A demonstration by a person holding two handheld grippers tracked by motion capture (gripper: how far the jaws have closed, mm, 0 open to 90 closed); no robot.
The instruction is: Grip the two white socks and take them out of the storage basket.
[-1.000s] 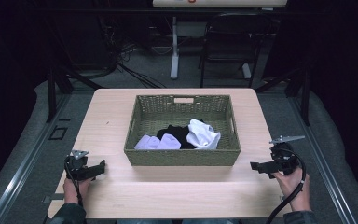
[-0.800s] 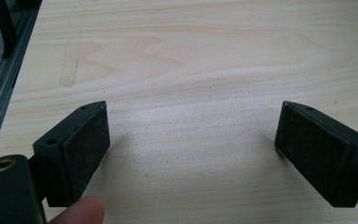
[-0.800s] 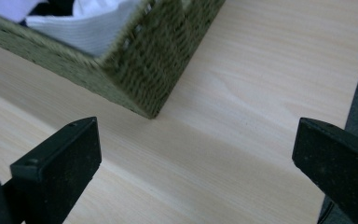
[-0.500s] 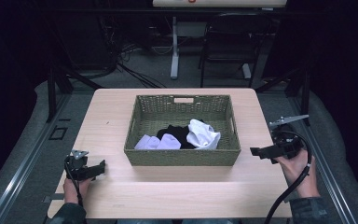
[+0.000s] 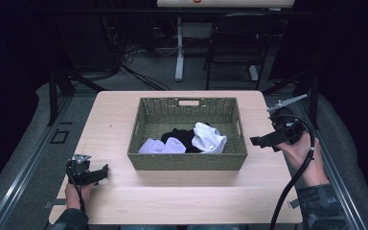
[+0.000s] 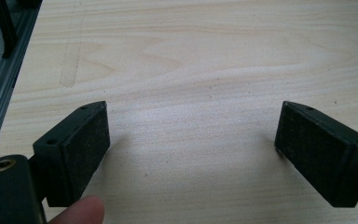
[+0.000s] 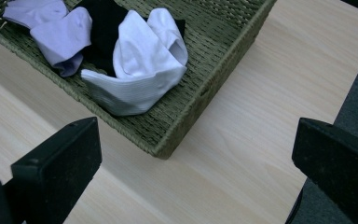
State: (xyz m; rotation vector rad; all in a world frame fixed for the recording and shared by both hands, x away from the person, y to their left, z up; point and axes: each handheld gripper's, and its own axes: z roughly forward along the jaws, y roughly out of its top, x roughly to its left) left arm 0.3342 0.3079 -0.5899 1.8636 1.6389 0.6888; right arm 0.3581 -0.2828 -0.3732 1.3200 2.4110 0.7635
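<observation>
A green woven basket (image 5: 187, 161) stands mid-table and holds a white sock (image 5: 210, 138), a black sock (image 5: 184, 136) and lavender socks (image 5: 162, 146). My left gripper (image 5: 101, 173) rests open at the table's front left, its jaws spread over bare wood (image 6: 193, 154). To the right of the basket, my right gripper (image 5: 259, 141) is held above the table, open and empty. Its own view (image 7: 196, 163) looks down on the basket's corner (image 7: 205, 93), with the white sock (image 7: 140, 65), black sock (image 7: 100, 28) and lavender socks (image 7: 60, 37) inside.
The light wooden table (image 5: 115, 110) has bare strips left, right and in front of the basket. A metal rail (image 6: 0, 88) runs along its left edge. A chair (image 5: 237, 48) and a desk leg (image 5: 178, 48) stand behind the table, with cables on the floor.
My right gripper has risen and moved away from the front edge, to beside the basket's right wall. The left gripper has stayed where it was.
</observation>
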